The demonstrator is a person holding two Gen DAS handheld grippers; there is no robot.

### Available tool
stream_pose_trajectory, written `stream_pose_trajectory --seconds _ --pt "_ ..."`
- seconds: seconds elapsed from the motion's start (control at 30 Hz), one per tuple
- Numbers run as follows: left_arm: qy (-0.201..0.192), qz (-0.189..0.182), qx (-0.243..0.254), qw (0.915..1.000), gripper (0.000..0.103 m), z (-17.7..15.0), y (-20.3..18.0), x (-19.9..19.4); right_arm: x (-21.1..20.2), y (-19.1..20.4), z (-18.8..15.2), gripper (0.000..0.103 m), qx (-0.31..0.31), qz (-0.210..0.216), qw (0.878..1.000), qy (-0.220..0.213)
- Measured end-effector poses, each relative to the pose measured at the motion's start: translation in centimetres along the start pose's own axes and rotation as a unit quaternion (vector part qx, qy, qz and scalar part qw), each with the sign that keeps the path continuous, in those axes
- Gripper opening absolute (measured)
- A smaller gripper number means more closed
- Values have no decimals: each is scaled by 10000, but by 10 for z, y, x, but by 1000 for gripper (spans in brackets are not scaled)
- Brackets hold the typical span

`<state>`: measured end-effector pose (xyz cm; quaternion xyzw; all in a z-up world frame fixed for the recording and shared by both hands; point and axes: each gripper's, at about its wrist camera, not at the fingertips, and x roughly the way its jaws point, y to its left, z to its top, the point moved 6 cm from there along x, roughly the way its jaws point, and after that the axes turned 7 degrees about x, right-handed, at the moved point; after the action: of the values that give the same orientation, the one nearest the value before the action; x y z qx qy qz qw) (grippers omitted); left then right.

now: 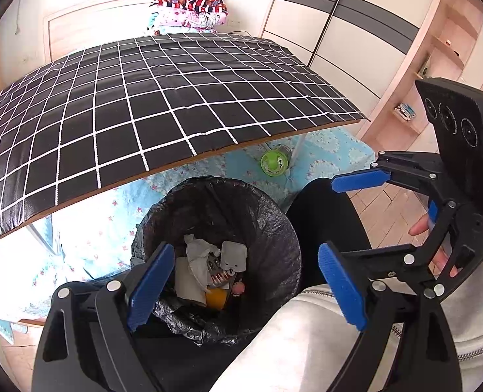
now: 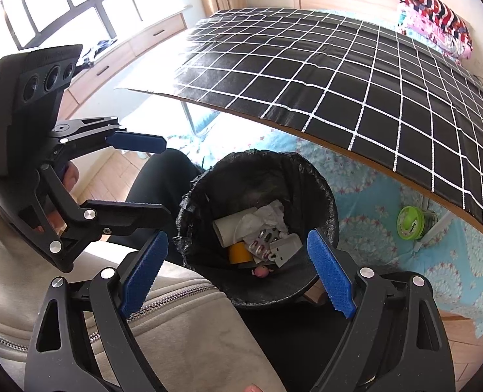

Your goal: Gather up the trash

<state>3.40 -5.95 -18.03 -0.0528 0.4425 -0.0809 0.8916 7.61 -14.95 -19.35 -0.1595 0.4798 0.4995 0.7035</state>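
A black white-gridded tablecloth (image 1: 163, 104) covers the table; beneath the table lies a blue flowered mat (image 2: 388, 228); a green round container (image 1: 274, 162) sits on the mat by a table leg; folded striped bedding (image 1: 189, 3) is stacked beyond the table's far edge.

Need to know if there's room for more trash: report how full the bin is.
Partly filled. The black-lined trash bin holds crumpled tissue, a pill blister pack and a yellow tape roll near its bottom.
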Motion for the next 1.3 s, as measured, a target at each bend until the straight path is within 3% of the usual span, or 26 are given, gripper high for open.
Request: stream_pose_trajectory --seconds 1.3 --pt "-15 -24 30 10000 87 0 0 -1 -6 0 1 87 -43 43 9999 -83"
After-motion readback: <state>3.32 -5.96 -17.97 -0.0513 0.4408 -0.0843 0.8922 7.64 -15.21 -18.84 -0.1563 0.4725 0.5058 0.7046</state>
